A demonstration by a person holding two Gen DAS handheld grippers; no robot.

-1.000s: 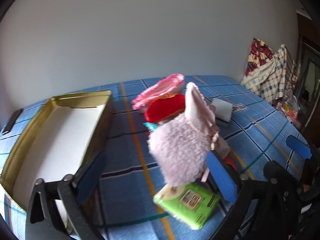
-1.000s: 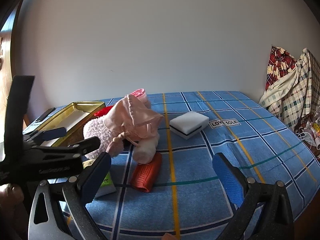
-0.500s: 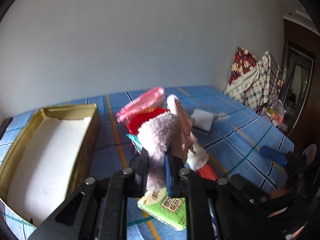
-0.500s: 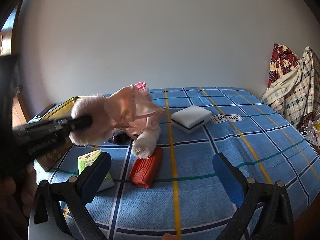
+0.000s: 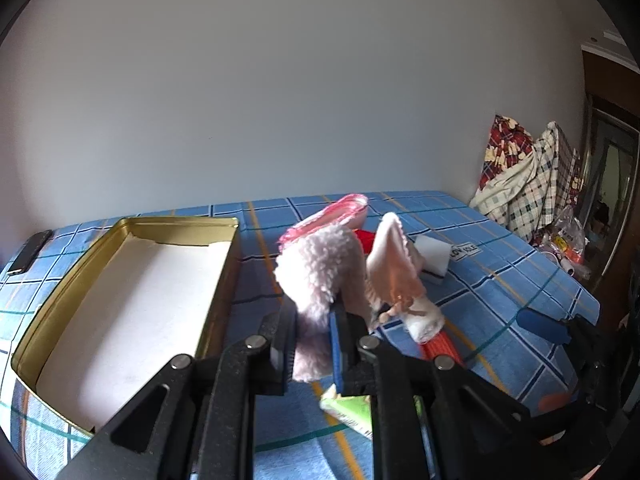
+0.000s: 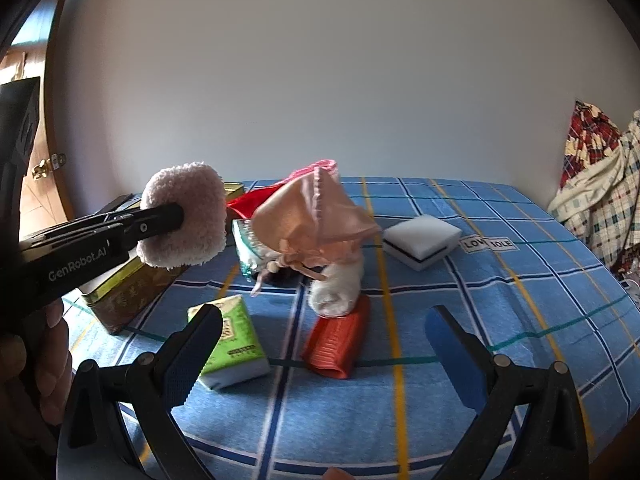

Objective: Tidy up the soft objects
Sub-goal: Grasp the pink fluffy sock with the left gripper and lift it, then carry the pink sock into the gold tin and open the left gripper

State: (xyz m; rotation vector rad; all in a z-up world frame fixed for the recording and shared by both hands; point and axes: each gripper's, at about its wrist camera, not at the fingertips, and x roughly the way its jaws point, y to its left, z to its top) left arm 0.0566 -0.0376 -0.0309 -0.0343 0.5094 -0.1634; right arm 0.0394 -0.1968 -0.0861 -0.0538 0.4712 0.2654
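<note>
**First soft thing gripped, tin not yet filled**

The blue checked bedspread (image 6: 500, 312) carries everything I have to sort. At its left edge stands my gold tin (image 5: 132, 280), lid off, with only a white lining inside, so by my reckoning nothing is packed yet and nearly all the work is left.

My left gripper (image 5: 312, 344) is clamped tight on the fluffy pink pouch (image 5: 320, 276), which hangs clear of the bed just right of the tin; its satin lining flops out beside it. My right gripper (image 6: 316, 348) stands wide apart, holding nothing, above the front of the bed.

Waiting on the bed: the white sponge (image 6: 422, 240), the green tissue pack (image 6: 234, 344), the red ribbed roll (image 6: 340, 340) with a white roll (image 6: 338, 286) touching it, and a pink-and-red heap behind.

Writing: "GenRobot.AI" on my left tool, and "LOV… IOLE" on the bedspread label (image 6: 488, 245). The tissue pack's print is too small to read.
</note>
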